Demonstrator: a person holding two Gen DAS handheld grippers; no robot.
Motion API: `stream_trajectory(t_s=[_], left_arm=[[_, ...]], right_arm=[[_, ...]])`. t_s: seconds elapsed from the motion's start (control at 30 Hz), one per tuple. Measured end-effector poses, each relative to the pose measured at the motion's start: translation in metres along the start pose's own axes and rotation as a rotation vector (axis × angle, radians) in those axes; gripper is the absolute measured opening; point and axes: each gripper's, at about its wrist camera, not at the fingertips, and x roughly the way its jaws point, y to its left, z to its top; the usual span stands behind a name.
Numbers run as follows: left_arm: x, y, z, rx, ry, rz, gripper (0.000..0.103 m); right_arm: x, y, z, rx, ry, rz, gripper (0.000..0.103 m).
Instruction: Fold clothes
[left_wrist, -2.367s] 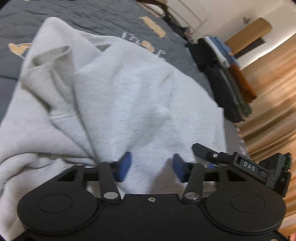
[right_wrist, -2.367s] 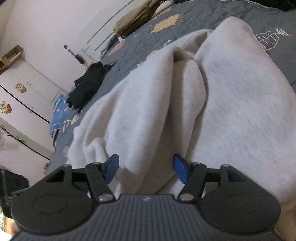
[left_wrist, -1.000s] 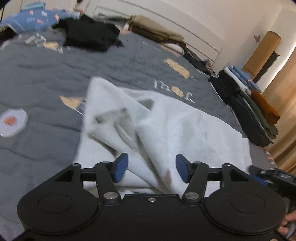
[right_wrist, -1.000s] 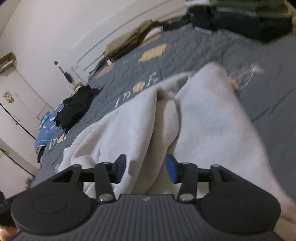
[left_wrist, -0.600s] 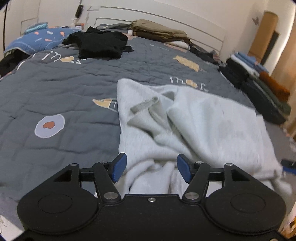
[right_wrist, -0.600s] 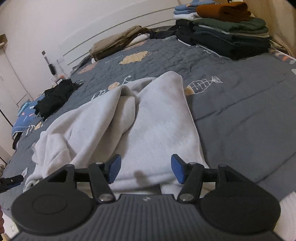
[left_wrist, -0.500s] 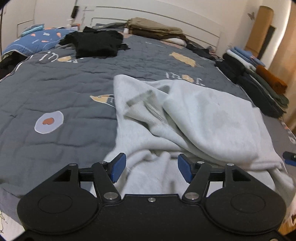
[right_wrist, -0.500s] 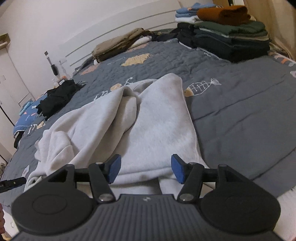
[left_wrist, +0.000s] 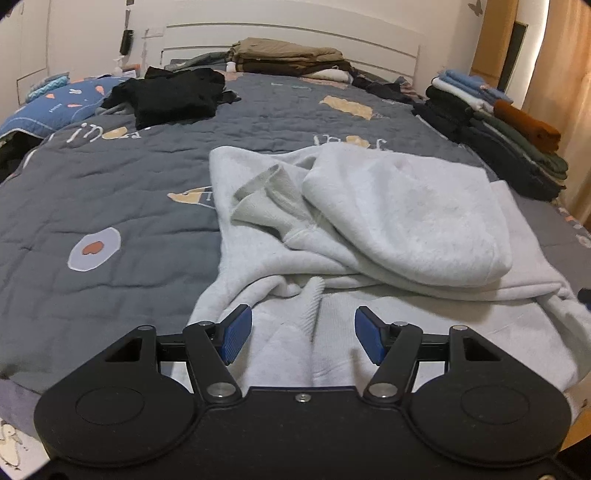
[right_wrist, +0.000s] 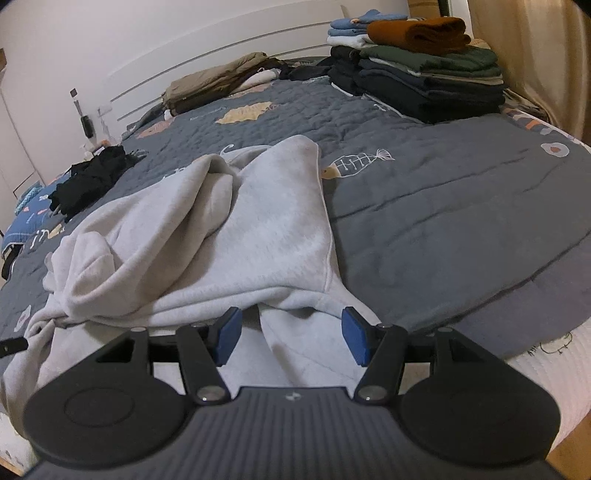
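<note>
A light grey sweatshirt (left_wrist: 388, 221) lies crumpled on the grey quilted bed (left_wrist: 110, 192), its upper half folded loosely over the lower part. A ribbed cuff (left_wrist: 312, 295) lies just ahead of my left gripper (left_wrist: 303, 334), which is open and empty above the near hem. In the right wrist view the sweatshirt (right_wrist: 229, 236) spreads left of centre. My right gripper (right_wrist: 291, 334) is open and empty over its near right corner at the bed's edge.
A stack of folded clothes (left_wrist: 509, 147) (right_wrist: 424, 70) stands at the bed's right side. A black garment (left_wrist: 173, 96) (right_wrist: 88, 181) and tan folded clothes (left_wrist: 288, 55) lie near the headboard. A blue pillow (left_wrist: 48, 107) is at far left.
Both grippers have pulled back from the sweatshirt toward the near bed edge and risen, so more of the bed shows. The sweatshirt lies released; both grippers stay open.
</note>
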Motion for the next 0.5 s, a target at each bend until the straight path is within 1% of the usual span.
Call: stream_trajectory(t_s=[0.1,0.27,0.43,0.5], left_arm=[[0.004,-0.004,0.001,0.005,0.006,0.007,0.061],[0.012,-0.012,-0.001,0.032,0.026,0.029,0.062],[0.020,-0.021,-0.004,0.066,0.048,0.054,0.067],[0.021,-0.023,-0.004,0.073,0.050,0.058,0.068]], right_arm=[[0.001,0.000,-0.004,-0.015,0.010,-0.007,0.059],[0.001,0.005,-0.009,-0.093,0.001,-0.044,0.059],[0.009,0.019,-0.012,-0.210,-0.013,-0.095,0.059],[0.013,0.027,-0.016,-0.277,-0.014,-0.108,0.059]])
